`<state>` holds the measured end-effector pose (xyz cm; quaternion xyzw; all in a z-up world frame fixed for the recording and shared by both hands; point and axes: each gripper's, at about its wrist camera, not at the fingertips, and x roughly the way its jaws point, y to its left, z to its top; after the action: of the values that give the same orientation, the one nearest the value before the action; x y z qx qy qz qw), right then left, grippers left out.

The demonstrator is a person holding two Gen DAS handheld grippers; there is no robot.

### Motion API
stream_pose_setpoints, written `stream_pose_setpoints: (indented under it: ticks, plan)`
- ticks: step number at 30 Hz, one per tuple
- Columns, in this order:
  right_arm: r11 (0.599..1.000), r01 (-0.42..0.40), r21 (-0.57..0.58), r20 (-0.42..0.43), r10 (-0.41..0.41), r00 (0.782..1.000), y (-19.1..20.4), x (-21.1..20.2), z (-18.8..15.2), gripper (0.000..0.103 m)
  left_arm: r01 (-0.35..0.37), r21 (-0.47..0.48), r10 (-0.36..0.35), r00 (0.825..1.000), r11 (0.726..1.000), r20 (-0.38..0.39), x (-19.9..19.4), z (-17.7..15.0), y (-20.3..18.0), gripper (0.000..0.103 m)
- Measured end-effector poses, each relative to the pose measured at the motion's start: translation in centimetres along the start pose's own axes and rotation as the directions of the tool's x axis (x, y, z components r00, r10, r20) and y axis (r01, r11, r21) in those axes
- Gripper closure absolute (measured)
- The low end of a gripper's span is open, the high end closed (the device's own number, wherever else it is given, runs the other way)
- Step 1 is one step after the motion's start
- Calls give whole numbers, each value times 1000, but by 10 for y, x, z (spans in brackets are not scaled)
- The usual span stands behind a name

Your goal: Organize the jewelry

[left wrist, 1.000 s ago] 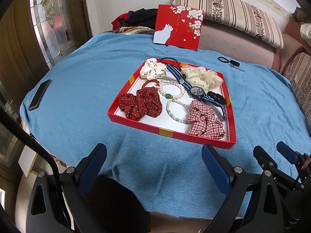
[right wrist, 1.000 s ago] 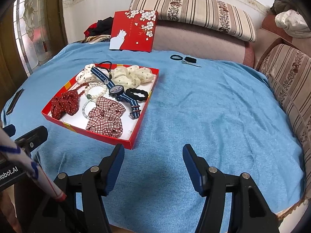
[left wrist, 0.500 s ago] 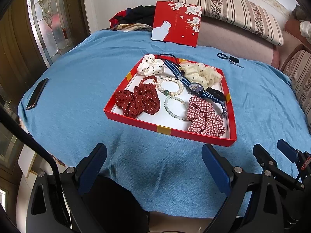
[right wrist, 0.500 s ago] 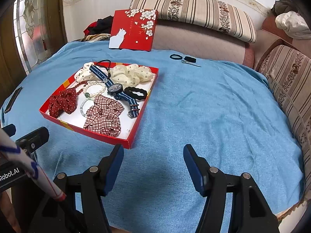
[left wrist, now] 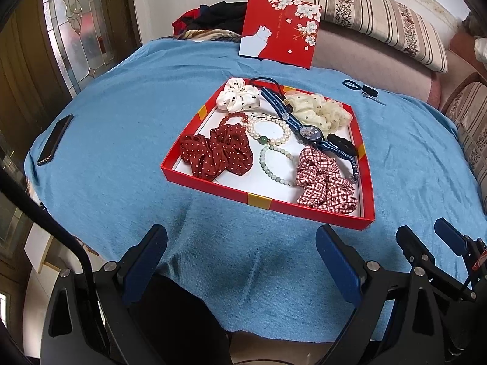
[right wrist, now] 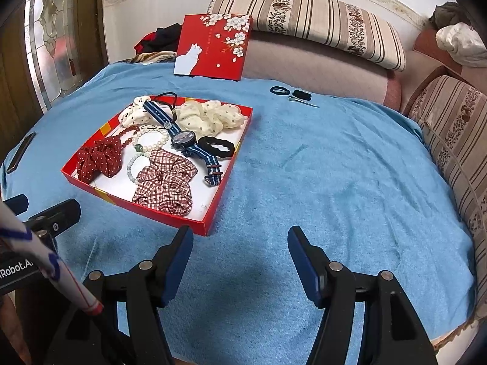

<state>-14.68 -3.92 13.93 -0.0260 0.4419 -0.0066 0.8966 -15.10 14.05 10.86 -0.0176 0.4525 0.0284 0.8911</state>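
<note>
A shallow red box tray (left wrist: 258, 199) (right wrist: 213, 216) lies on the blue cloth. It holds a red dotted scrunchie (left wrist: 216, 152), a plaid scrunchie (left wrist: 325, 182) (right wrist: 166, 182), two cream scrunchies (left wrist: 319, 111), bead bracelets (left wrist: 268, 130), a striped-strap watch (left wrist: 309, 132) (right wrist: 182, 138) and a black hair tie (right wrist: 216, 147). My left gripper (left wrist: 240, 261) is open and empty, just short of the tray's near edge. My right gripper (right wrist: 240, 258) is open and empty, near the tray's front right corner.
The red box lid (left wrist: 280, 30) (right wrist: 213, 45) leans against the sofa behind the tray. A phone (left wrist: 54, 138) lies at the cloth's left edge. Small black hair ties and a clip (right wrist: 292, 94) lie at the back right. A striped sofa (right wrist: 456, 140) borders the right side.
Both grippers have drifted slightly toward the tray, which now looks a bit nearer. Both stay open and empty. Nothing in the tray has moved.
</note>
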Motion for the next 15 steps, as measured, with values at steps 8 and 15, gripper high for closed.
stream_pose_setpoints:
  ticks: [8,15]
  plan:
    - [1000,-1,-11,-2,1,1000,4,3,0,34,1,1,-1,1000,1000,-12,5,0,-1,5]
    - [1000,2,-12,-8,-2,1000,4,7,0,34,3,3,-3,1000,1000,-26,11,0,-1,5]
